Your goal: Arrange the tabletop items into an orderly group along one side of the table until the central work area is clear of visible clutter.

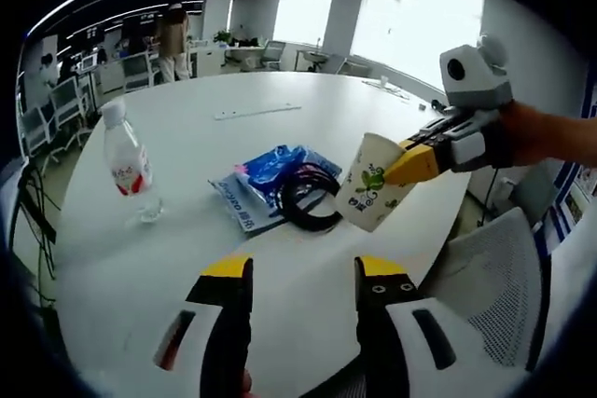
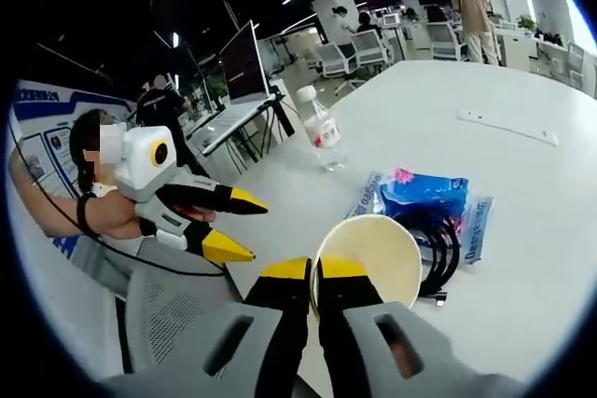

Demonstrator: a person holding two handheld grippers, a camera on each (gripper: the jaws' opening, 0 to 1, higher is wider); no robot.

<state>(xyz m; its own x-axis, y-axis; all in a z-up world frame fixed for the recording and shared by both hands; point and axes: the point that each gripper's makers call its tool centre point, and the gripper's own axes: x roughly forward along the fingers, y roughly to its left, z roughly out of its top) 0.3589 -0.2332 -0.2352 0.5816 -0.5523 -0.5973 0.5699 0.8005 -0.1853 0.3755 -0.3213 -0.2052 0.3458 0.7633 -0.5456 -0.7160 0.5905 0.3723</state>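
A white paper cup [image 1: 373, 195] with a green print hangs tilted above the table's near edge, my right gripper [image 1: 403, 167] shut on its rim. From the right gripper view, the cup [image 2: 373, 253] opens toward the camera, its rim pinched by my right gripper [image 2: 312, 272]. My left gripper [image 1: 303, 281] stands open over the bare front of the white table [image 1: 187, 258]; it appears as the left gripper [image 2: 238, 226] beside the table edge. A clear water bottle [image 1: 129, 165] [image 2: 322, 130] stands upright. A blue packet [image 1: 278, 167] [image 2: 424, 191] lies on a booklet with a black coiled cable [image 1: 308, 200] [image 2: 434, 247].
A grey mesh chair [image 1: 494, 277] stands at the table's near right. A thin white strip [image 1: 256, 112] [image 2: 508, 126] lies farther back on the table. Office desks, chairs and a standing person [image 1: 173, 39] fill the background.
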